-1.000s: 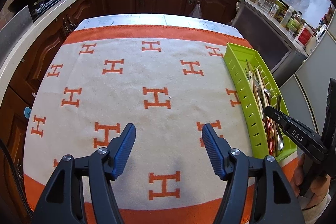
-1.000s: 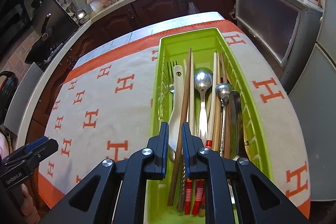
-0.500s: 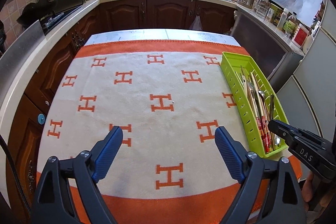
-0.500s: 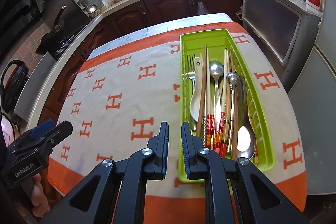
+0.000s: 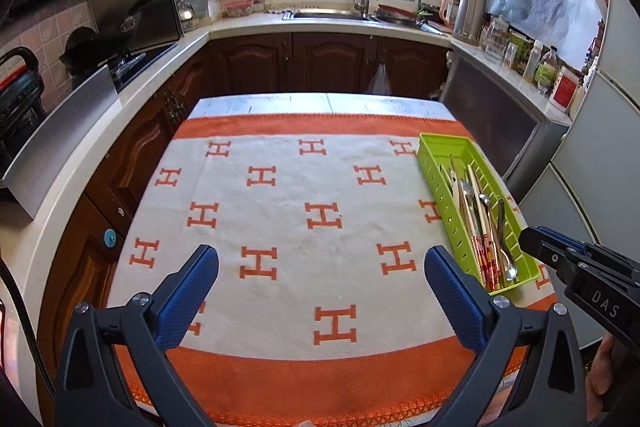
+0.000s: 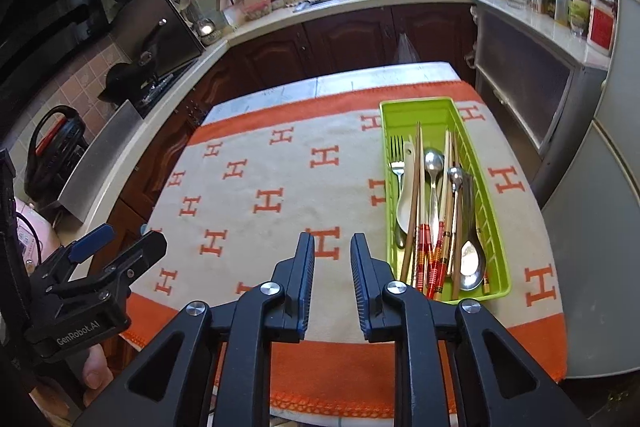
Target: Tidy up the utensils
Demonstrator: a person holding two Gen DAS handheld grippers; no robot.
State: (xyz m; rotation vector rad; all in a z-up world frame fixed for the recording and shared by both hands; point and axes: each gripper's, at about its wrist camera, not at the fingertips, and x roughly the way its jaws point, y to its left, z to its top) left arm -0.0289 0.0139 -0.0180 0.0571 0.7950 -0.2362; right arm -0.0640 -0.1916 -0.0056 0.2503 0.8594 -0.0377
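Scene: a kitchen desk under an orange-and-cream blanket (image 5: 280, 227) patterned with H marks.
Utensils: forks, spoons and chopsticks lie lengthwise in a green slotted tray (image 6: 434, 115), right of centre in the right wrist view.
Left gripper (image 5: 320, 291): jaws spread wide and opening, nothing between them.
Right gripper (image 6: 331, 283): jaws narrow, easing apart, empty, lower centre of frame, left of the tray.

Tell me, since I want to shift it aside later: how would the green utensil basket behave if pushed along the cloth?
The green utensil basket looks like thin slotted plastic, so probably light and a little flexible. It sits on a woven cloth, which may drag or bunch rather than let it glide. The loose spoons and chopsticks inside would likely rattle and shift.
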